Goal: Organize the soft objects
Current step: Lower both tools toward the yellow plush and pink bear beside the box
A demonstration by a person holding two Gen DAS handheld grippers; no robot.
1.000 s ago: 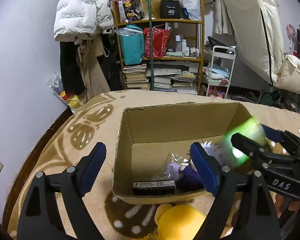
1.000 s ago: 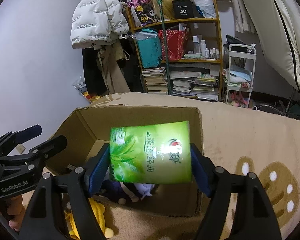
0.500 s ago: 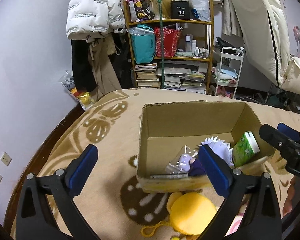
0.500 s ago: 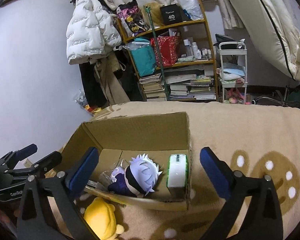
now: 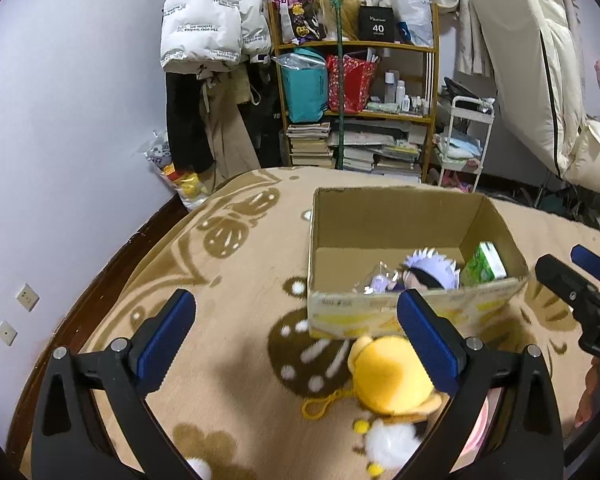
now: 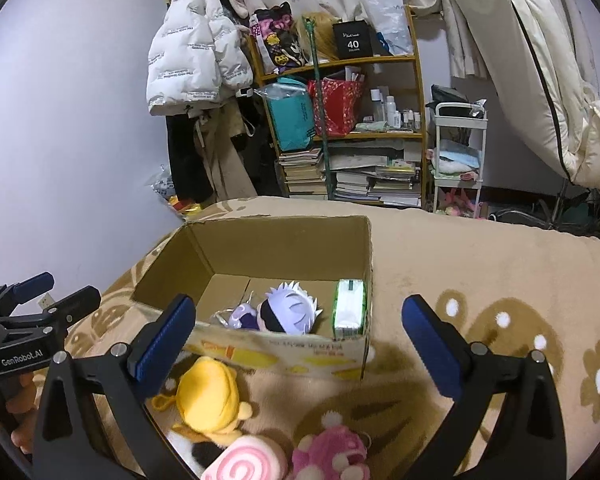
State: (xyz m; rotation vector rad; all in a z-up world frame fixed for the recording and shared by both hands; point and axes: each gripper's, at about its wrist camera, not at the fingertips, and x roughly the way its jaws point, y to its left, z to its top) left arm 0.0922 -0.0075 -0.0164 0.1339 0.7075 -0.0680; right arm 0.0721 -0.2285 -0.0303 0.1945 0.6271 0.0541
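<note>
Both grippers have drawn back from the cardboard box [image 6: 276, 264] since a second ago, when the right gripper [image 6: 298, 334] clamped the green tissue pack [image 6: 350, 308]; that pack now stands on end inside the box against its right wall, beside the white-haired plush doll [image 6: 288, 312]. One more soft item looks stowed. The right gripper's jaws gape wide, holding nothing. The left gripper [image 5: 292, 338] is equally spread and empty, above the yellow plush [image 5: 392, 376], which lies on the blanket [image 6: 480, 264] just outside the box's front wall, near the pink plush [image 6: 332, 454] and pink swirl toy [image 6: 244, 462].
</note>
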